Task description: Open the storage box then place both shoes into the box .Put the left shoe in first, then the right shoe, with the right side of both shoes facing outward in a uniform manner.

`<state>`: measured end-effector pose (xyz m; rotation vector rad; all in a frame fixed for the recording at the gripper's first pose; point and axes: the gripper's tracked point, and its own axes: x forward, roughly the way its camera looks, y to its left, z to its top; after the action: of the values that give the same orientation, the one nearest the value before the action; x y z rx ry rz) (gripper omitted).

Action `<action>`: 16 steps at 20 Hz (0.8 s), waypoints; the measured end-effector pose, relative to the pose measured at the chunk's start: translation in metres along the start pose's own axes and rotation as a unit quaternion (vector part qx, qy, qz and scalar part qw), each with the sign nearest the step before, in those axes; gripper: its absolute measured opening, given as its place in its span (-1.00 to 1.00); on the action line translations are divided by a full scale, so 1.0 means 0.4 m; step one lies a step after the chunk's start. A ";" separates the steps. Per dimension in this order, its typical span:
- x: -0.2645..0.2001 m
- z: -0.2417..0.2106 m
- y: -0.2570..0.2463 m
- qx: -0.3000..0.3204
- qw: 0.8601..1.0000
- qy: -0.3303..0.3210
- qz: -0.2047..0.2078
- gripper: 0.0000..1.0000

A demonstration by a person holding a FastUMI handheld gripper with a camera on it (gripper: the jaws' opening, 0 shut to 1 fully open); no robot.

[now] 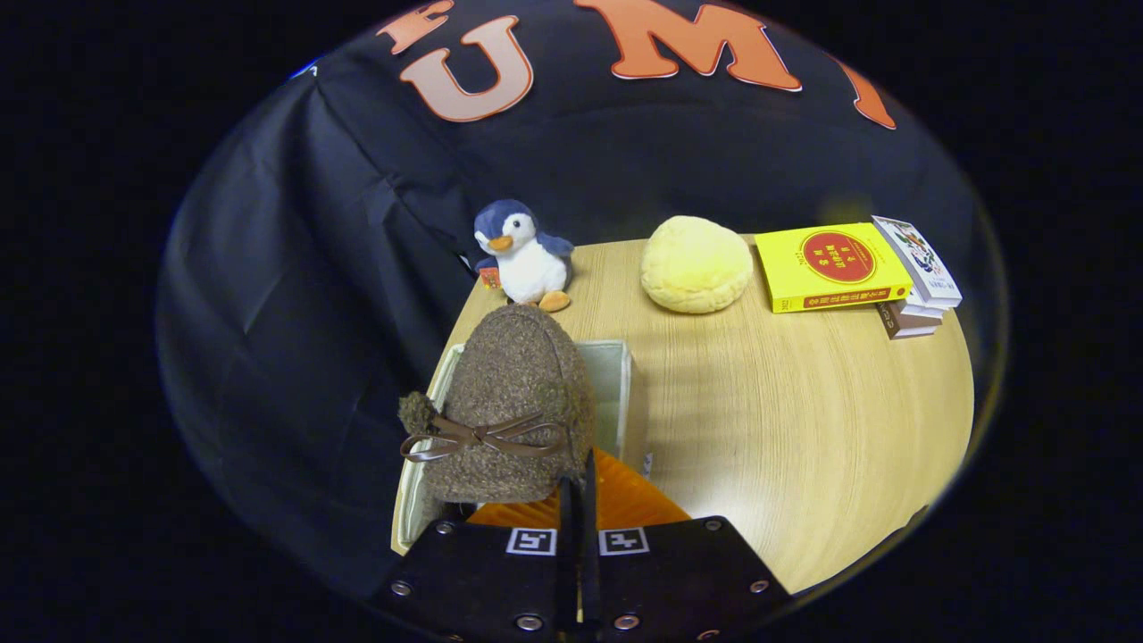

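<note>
- Gripper view, gripper (579,487): the two fingers stood pressed close together, pinching the rear rim of a brown fuzzy shoe (509,402) between them.
- Gripper view, shoe: it was held just ahead of the fingers, over the open storage box (616,375); whether it touched the box could not be told.
- Gripper view, orientation: the shoe's long axis ran straight away from the gripper, its rounded toe pointing toward the far end of the table (786,429) and its heel opening at the fingers; a thin brown bow (482,438) crossed the upper near the opening.
- Gripper view, box: the pale walls of the box showed on both sides of the shoe, at the table's near-left corner; an orange ribbed panel (625,500) lay just beneath the fingers.
- Gripper view, background: a plush penguin (525,254) stood beyond the shoe's toe; a yellow round cushion (696,264) lay to its right; a stack of books (862,268), the top one yellow, lay farther right, well apart from the box.
</note>
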<state>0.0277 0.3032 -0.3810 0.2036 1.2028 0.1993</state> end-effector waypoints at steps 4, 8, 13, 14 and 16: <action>0.074 -0.042 0.022 -0.013 0.999 0.020 -0.022 -0.93; 0.096 -0.081 0.033 -0.012 0.998 0.049 -0.036 -0.74; 0.009 -0.041 0.058 -0.029 0.999 0.029 -0.008 -0.39; -0.025 -0.025 0.063 -0.033 0.999 0.018 0.001 -0.28; -0.090 0.019 0.075 -0.046 0.999 -0.012 0.022 -0.10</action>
<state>0.0210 0.3223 -0.3382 0.1527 1.1623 0.2898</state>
